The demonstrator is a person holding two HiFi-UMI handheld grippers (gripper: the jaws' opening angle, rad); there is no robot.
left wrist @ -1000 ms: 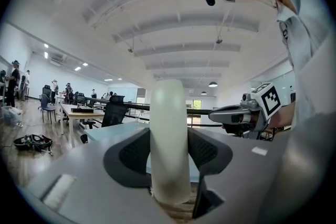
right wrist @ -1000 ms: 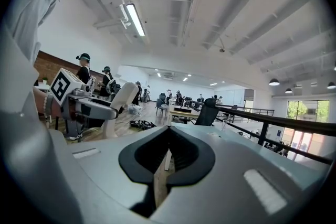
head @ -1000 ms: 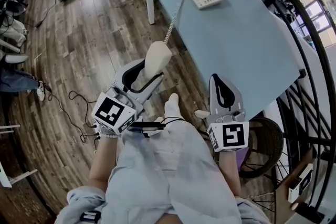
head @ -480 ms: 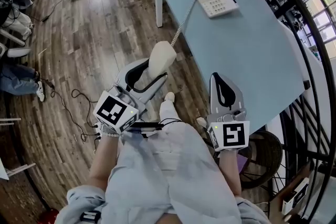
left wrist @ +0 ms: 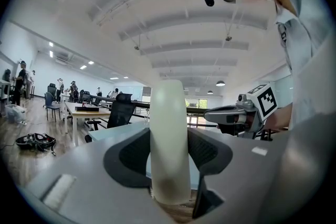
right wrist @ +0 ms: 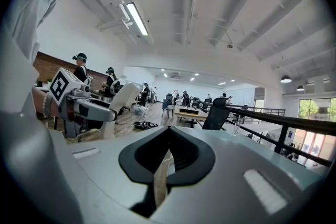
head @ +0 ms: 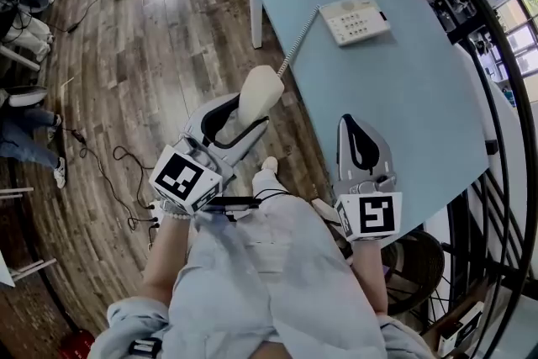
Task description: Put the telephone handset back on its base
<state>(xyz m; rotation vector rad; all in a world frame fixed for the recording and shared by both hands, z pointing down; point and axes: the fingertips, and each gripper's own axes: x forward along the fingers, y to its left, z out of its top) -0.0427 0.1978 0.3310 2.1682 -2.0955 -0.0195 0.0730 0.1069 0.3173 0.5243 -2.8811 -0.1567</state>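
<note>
The handset (head: 258, 94) was held upright in the left gripper (head: 244, 115), whose jaws were closed on its lower half; in the left gripper view it was seen clamped between the two pads. It was kept in the air off the near left edge of the table (head: 420, 97), above the wooden floor (head: 151, 55), and well apart from the base (head: 355, 18), which lay on the far part of the table. The two were joined by the coiled cord (head: 298, 42), drawn out almost straight. The right gripper (head: 353, 126) was held over the near edge of the table with its jaws shut together and nothing between them.

The carrying step was judged to be in hand, with the placing not yet begun. For the next move, the handset would need to be brought forward and to the right over the table, turned flat, lined up lengthwise with the cradle, and lowered before being released. Which part of the base bore the cradle could not be made out.
</note>
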